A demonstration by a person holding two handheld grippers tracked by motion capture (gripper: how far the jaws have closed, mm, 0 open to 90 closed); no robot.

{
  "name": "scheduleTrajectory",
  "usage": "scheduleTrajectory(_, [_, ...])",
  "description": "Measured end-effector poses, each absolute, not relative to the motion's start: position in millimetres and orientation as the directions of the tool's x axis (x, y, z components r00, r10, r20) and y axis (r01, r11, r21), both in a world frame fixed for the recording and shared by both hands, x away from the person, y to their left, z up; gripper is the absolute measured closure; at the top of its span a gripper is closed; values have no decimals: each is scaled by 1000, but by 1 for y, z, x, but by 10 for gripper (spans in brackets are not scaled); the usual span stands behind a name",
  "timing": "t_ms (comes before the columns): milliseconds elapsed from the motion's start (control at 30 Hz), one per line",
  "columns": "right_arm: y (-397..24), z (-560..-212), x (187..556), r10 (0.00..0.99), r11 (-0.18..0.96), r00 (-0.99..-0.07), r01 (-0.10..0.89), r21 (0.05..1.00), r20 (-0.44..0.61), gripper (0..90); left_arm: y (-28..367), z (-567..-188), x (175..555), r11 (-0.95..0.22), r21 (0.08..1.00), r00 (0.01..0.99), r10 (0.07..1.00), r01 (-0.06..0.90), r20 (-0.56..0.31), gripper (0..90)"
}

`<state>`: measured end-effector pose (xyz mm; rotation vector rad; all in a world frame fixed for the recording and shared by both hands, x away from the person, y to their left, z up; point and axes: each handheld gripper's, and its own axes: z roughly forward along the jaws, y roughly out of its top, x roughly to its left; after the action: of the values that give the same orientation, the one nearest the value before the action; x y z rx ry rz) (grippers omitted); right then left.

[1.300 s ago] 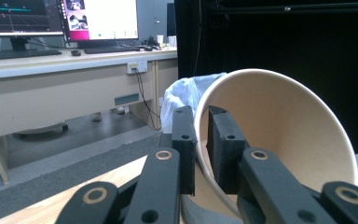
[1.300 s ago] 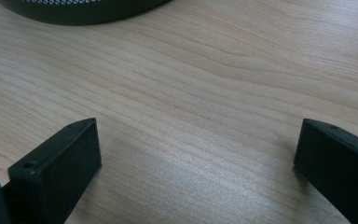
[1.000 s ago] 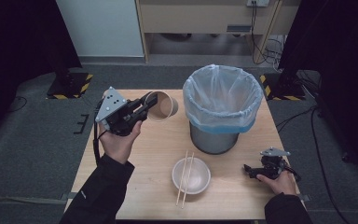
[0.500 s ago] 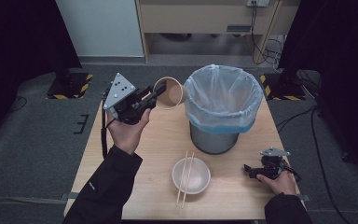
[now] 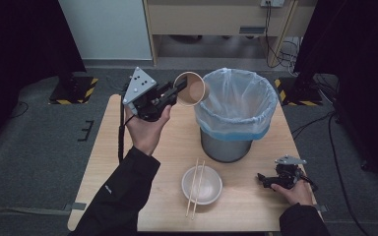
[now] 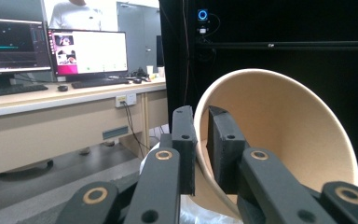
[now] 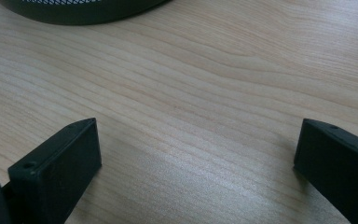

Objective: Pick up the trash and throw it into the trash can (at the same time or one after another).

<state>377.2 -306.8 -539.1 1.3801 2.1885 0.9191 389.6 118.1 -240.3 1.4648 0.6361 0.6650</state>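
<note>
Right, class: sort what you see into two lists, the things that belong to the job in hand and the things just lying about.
In the job:
- paper cup, rim pinched by the left gripper
- lined waste bin, beside the cup

Lying about:
- white bowl
- chopsticks across the bowl
- right gripper, open, on the table

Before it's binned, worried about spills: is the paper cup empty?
Empty: the paper cup, tipped sideways in the left tongs, shows a bare brown inside.

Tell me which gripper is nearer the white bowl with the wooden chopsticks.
Right. The right gripper rests on the table just right of the white bowl; the left gripper is raised beyond it, holding a brown paper cup beside the lined bin.
</note>
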Motion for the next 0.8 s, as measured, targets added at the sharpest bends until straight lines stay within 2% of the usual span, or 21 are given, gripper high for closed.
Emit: scheduleTrajectory(800, [-307,-539,378,898,303,-440,636,709,11,7,61,-250,433,-32,999,690,724,39,-4,812])
